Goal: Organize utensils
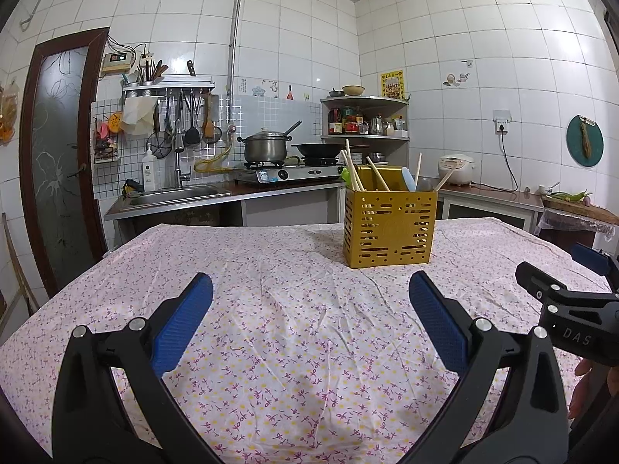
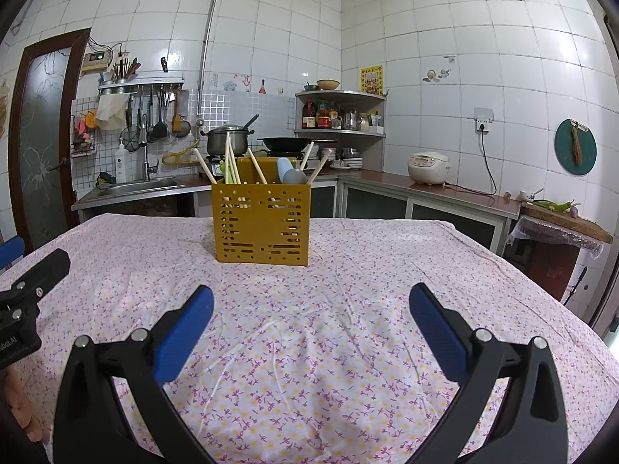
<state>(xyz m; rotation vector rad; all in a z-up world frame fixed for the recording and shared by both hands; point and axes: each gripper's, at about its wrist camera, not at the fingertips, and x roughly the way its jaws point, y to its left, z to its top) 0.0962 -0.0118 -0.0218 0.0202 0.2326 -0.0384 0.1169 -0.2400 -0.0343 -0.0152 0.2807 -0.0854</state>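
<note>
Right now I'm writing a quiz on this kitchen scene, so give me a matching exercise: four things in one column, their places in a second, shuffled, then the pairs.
Things:
1. yellow utensil holder
2. rice cooker
3. steel pot
4. chopsticks

Places:
A. on the stove
B. standing in the holder
C. on the flowered tablecloth
D. on the counter near the wall socket

Pairs: 1-C, 2-D, 3-A, 4-B

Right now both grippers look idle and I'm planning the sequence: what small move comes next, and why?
Probably ease the right gripper forward toward the yellow holder: its jaws are open and empty, the holder sits straight ahead, and chopsticks lean unevenly inside.
</note>
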